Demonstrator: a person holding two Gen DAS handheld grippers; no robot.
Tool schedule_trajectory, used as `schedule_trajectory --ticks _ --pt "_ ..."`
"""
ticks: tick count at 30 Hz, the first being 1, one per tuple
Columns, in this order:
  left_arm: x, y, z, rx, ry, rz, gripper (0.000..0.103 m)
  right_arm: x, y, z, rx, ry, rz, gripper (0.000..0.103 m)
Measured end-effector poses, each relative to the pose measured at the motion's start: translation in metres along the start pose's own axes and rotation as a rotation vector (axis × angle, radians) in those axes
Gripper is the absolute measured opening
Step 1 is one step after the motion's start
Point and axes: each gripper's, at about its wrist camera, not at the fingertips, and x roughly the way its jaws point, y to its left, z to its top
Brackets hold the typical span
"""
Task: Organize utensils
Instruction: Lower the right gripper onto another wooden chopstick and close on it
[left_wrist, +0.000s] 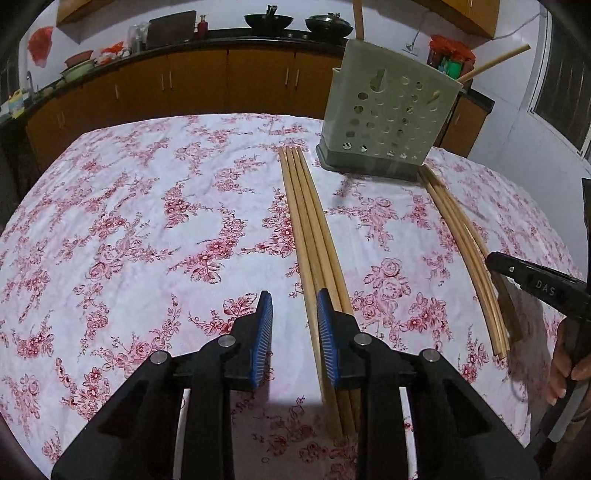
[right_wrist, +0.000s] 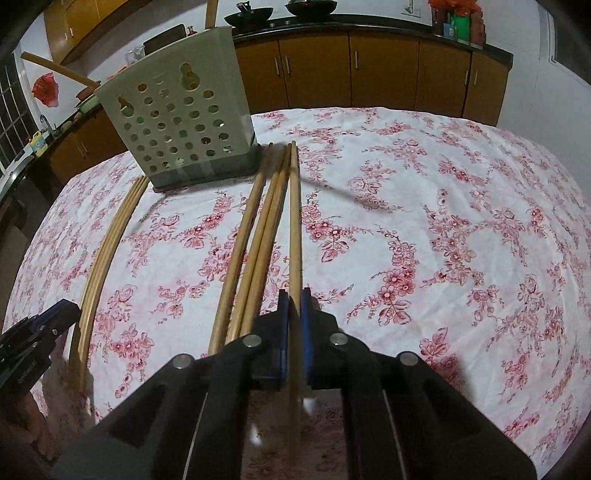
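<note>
Our right hand-held gripper (right_wrist: 294, 299) is clamped on one chopstick (right_wrist: 294, 221), with three loose chopsticks (right_wrist: 258, 236) lying just left of it on the counter (right_wrist: 443, 221). Our left hand-held gripper (left_wrist: 294, 306) stands apart, empty, beside the second chopstick bundle (left_wrist: 314, 221). The perforated holder (right_wrist: 181, 122) sits ahead. We risk the single stick pivoting in the pads and missing the holder.

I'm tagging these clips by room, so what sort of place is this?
Most likely a home kitchen. Wooden cabinets run under a dark countertop carrying woks, and a tap stands at a sink by the window. The work happens on a table under a floral tablecloth.
</note>
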Motion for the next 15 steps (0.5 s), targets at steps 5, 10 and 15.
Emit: schedule_trajectory --ticks 5,10,15 --pt "0.0008 0.0013 0.0002 -0.007 0.001 -0.001 0.027 0.0001 -0.0003 0.0000 0.000 0.000 0.000 0.008" --pt "0.0006 0.0054 -0.0003 -0.027 0.001 -0.026 0.027 0.0001 0.0000 -0.0004 0.000 -0.001 -0.001 0.008" --pt "-0.0006 0.0096 -0.0015 -0.039 -0.006 -0.060 0.027 -0.0001 -0.0007 0.0005 0.007 -0.005 0.000 0.008"
